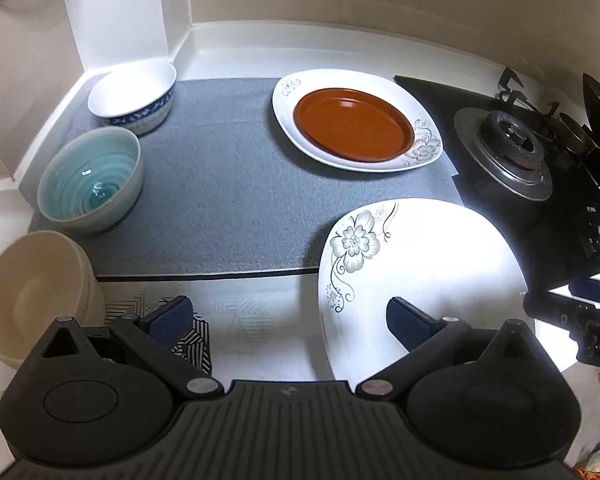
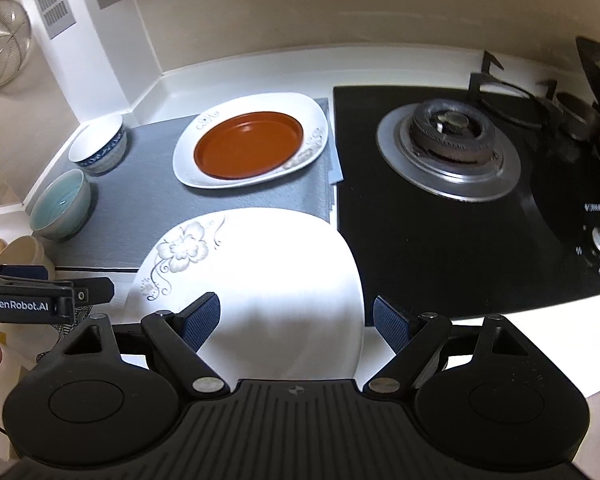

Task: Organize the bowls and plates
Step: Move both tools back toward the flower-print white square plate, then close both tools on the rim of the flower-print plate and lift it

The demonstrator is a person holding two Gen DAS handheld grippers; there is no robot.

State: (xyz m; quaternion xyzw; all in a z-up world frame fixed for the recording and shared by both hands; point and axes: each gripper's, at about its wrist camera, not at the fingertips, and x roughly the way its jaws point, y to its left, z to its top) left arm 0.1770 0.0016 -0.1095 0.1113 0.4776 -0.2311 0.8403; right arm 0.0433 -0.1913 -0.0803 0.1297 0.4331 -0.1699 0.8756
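Observation:
A white flowered plate lies at the counter's front edge, partly on the grey mat; it also shows in the right wrist view. An orange plate sits on a second white flowered plate at the back of the mat. A white-and-blue bowl, a teal bowl and a beige bowl stand at the left. My left gripper is open, its right finger over the near plate. My right gripper is open above the near plate's front edge.
A black gas hob with a burner fills the right side. Walls close the back and the left corner. A striped cloth lies under the left gripper. A wire strainer hangs at the upper left.

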